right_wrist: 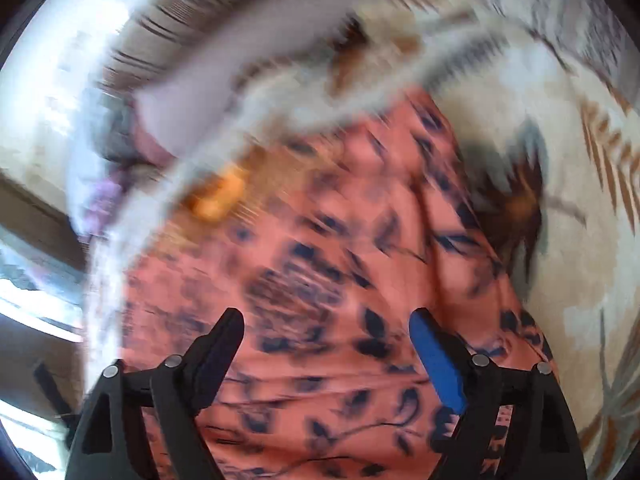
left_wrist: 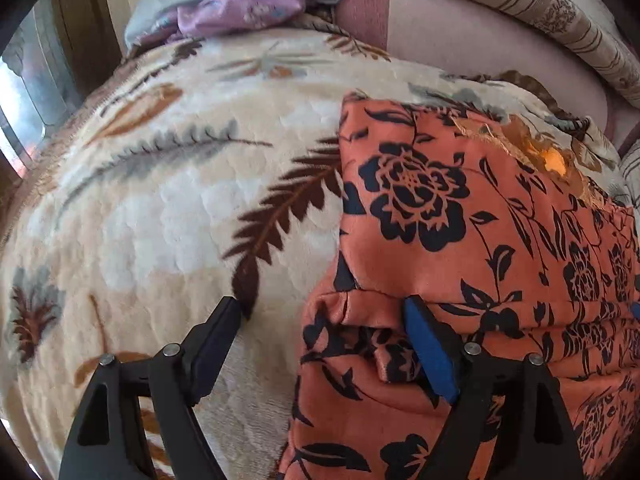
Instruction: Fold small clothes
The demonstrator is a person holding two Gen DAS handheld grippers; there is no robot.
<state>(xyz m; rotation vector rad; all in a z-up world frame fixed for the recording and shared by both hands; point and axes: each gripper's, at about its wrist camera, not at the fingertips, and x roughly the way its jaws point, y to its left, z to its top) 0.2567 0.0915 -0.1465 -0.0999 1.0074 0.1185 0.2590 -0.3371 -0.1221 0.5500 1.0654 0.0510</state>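
Covering the whole bed is a cream plush blanket (left_wrist: pixel 160 208) printed with brown and grey feathery leaves. Far across it lies a pale pink sheet (left_wrist: pixel 472 52), with a striped quilt (left_wrist: pixel 560 20) bunched along the far right and a crumpled lilac cloth (left_wrist: pixel 240 10) beside grey bedding at the far left.

On the right part of the blanket lies the small garment (left_wrist: pixel 460 220), salmon-orange with dark navy roses and leaves. Its left edge runs straight from near to far, and the near end is doubled over in soft folds. A patch of gold lace trim (left_wrist: pixel 520 144) shows near its far right corner.

The left hand-held gripper (left_wrist: pixel 324 312) hangs low over the garment's near left edge, its fingers spread wide: one fingertip over the bare blanket, the blue-padded one over the folded cloth, nothing pinched.

The right hand-held gripper (right_wrist: pixel 326 320) is spread too, above the middle of the same garment; its view is heavily smeared, so finer detail is lost.
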